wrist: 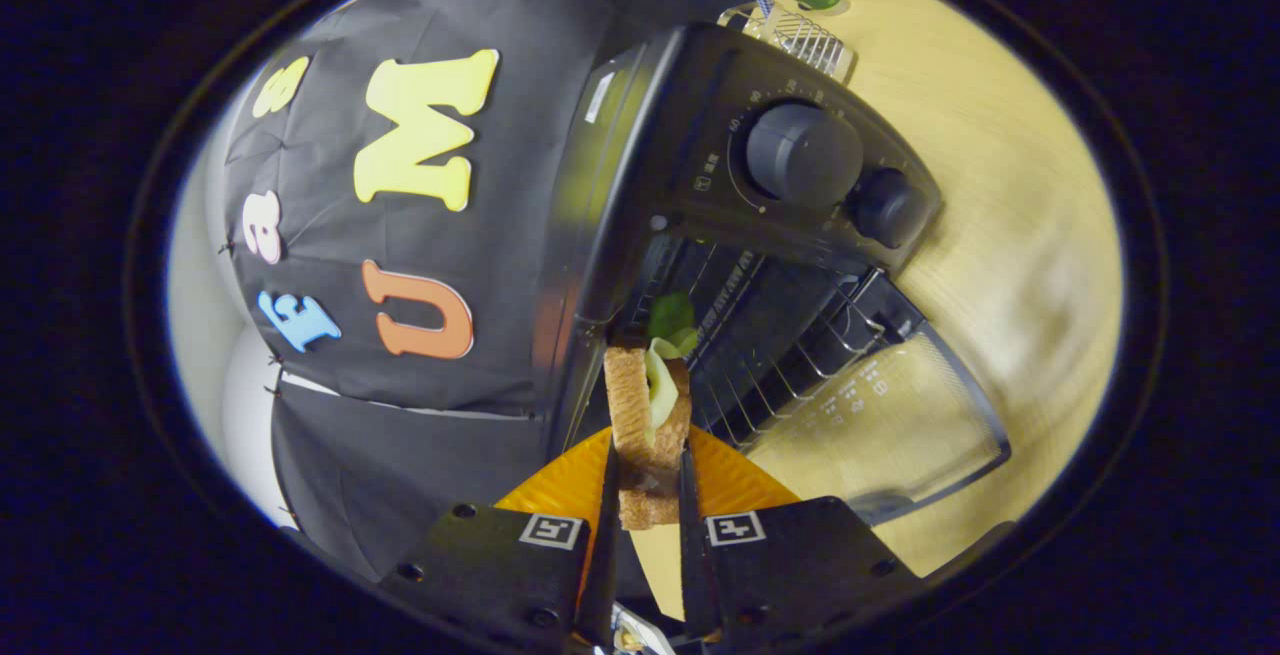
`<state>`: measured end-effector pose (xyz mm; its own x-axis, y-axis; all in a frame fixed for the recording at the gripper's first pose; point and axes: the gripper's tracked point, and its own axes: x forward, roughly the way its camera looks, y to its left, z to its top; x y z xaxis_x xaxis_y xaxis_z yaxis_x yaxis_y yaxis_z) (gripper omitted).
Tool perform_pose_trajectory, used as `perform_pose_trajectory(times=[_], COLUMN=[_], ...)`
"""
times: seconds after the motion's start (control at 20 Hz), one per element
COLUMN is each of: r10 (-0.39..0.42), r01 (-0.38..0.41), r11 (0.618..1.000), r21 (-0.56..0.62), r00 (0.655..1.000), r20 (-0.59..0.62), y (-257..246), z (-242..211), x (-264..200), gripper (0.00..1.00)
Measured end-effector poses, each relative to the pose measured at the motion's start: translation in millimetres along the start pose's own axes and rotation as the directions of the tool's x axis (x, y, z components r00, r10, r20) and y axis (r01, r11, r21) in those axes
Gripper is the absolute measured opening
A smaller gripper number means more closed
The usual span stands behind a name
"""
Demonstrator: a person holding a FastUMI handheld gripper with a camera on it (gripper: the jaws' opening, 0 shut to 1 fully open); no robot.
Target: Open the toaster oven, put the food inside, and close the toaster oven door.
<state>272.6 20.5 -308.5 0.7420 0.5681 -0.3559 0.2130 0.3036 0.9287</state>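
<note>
Now tool (648, 480) clamps sandwich (648, 415), long axis toward open toaster oven (760, 225).

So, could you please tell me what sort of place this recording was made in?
Most likely a staged recording booth set up as a kitchen corner: black cloth wall, a wooden table and a toaster oven with its door open. The gripper is shut on a sandwich.

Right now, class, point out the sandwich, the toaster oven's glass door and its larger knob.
sandwich (650, 413): gripper view, bread crust just ahead of the tool.
glass door (890, 415): gripper view, middle of the open pane.
larger knob (803, 155): gripper view, knob face.
</note>
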Motion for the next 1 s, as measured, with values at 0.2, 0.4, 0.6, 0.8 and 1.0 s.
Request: perform_pose_trajectory(times=[0.2, 0.4, 0.6, 0.8, 1.0], r10=[0.031, 0.004, -0.030, -0.104, -0.159], r01=[-0.045, -0.035, 0.002, 0.062, 0.125], r11=[0.994, 0.991, 0.994, 0.985, 0.981], r21=[0.100, 0.128, 0.113, 0.160, 0.148], r00=[0.990, 0.973, 0.969, 0.956, 0.956], r20=[0.139, 0.232, 0.245, 0.273, 0.246], y=[-4, -10, -15, -28, -24], z=[14, 18, 17, 18, 7], x=[32, 50, 60, 58, 52], gripper=[0.31, 0.31, 0.32, 0.45, 0.65])
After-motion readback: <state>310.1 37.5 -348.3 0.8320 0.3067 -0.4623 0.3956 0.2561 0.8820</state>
